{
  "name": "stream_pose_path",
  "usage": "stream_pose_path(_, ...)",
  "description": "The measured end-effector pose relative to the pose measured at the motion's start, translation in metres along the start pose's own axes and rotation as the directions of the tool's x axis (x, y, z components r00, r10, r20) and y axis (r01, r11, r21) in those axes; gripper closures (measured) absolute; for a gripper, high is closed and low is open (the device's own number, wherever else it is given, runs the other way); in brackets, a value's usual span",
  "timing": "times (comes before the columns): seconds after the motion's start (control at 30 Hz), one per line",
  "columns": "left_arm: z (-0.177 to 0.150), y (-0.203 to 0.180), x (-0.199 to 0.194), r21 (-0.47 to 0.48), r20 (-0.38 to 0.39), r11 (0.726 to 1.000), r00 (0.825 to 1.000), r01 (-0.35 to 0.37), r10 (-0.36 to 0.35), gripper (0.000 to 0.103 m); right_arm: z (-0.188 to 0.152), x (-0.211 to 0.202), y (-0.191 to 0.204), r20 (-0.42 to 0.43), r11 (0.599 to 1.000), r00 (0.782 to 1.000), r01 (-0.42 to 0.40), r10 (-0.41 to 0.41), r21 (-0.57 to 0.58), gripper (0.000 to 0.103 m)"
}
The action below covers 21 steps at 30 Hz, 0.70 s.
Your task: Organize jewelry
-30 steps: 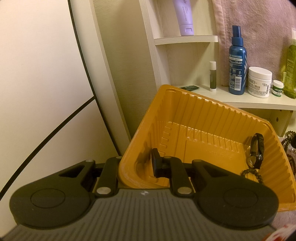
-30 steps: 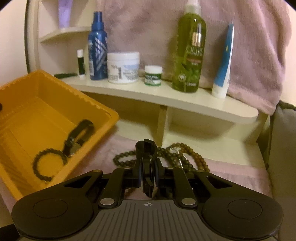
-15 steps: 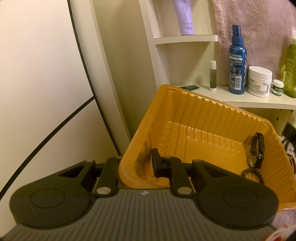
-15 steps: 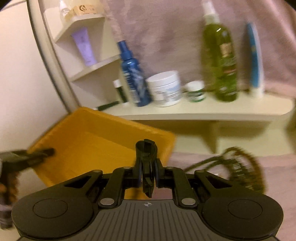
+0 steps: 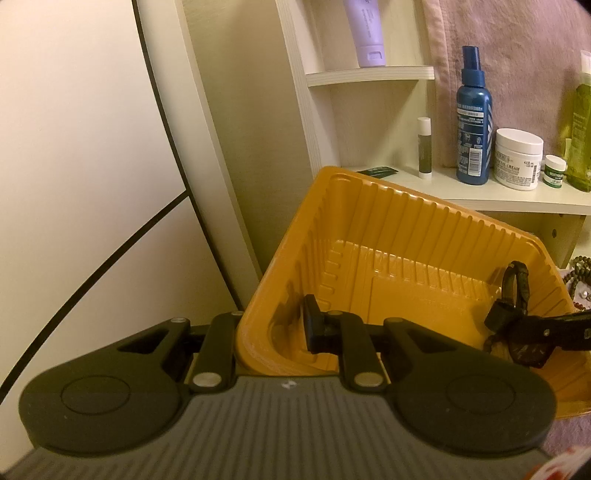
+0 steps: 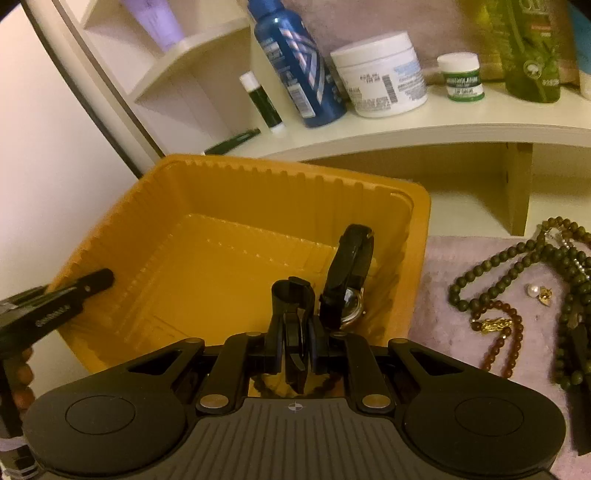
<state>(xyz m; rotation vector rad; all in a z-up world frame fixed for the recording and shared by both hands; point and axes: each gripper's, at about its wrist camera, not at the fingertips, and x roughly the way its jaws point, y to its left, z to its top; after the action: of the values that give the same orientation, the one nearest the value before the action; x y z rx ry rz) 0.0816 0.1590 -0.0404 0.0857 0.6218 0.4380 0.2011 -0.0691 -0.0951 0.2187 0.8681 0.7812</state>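
Cream shelves (image 6: 436,133) and a pink towel (image 5: 517,48) fill the back of this small corner, and a soft pink cloth (image 6: 461,266) covers the low surface.

Nearest to us, the left gripper (image 5: 273,328) pinches the near wall of the orange tray (image 5: 399,229). One finger is inside the tray and the other is outside, so its fingers are clamped on the tray wall. The tray looks tipped up a little on that side.

The right gripper (image 6: 293,295) hangs over the tray's near right part. Its two fingers are pressed together. Something dark seems to sit under them, maybe a beaded bracelet, but it is too hidden to tell if it is held.

Just past those fingers, a black watch (image 6: 347,277) stands on its side inside the tray, close to the right wall. Its round face is near the bottom.

To the right of the tray, on the cloth, lie green bead necklaces (image 6: 517,258), a brown bead bracelet (image 6: 506,336) with a gold charm, and a small pearl (image 6: 532,290).

Farther back on the shelf stand a lip balm stick (image 6: 262,101), a blue spray bottle (image 6: 299,62), a white cream jar (image 6: 380,74), a tiny green jar (image 6: 461,77) and a green bottle (image 6: 524,48). A purple tube (image 5: 365,29) sits on the higher shelf.
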Motion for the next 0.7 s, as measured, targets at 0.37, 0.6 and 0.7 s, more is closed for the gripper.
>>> stream_pose_path(0.37,0.001,-0.002,-0.001,0.011,-0.011,1.000,1.000,-0.007,0.007,0.087,0.002,-0.018,0.005,0.045,0.999,0.999,0.013,-0.011,-0.050,0.074)
stream_pose_path(0.6,0.001,-0.002,-0.001,0.018,-0.010,1.000,1.000,-0.011,0.011,0.087,-0.002,-0.075,-0.015,0.144,0.998,0.988,0.057,-0.060,0.024,0.071)
stream_pose_path(0.7,0.002,-0.002,0.000,0.017,-0.012,1.000,1.000,-0.011,0.011,0.087,-0.013,-0.101,-0.030,0.168,0.991,0.977,0.123,-0.130,0.055,0.071)
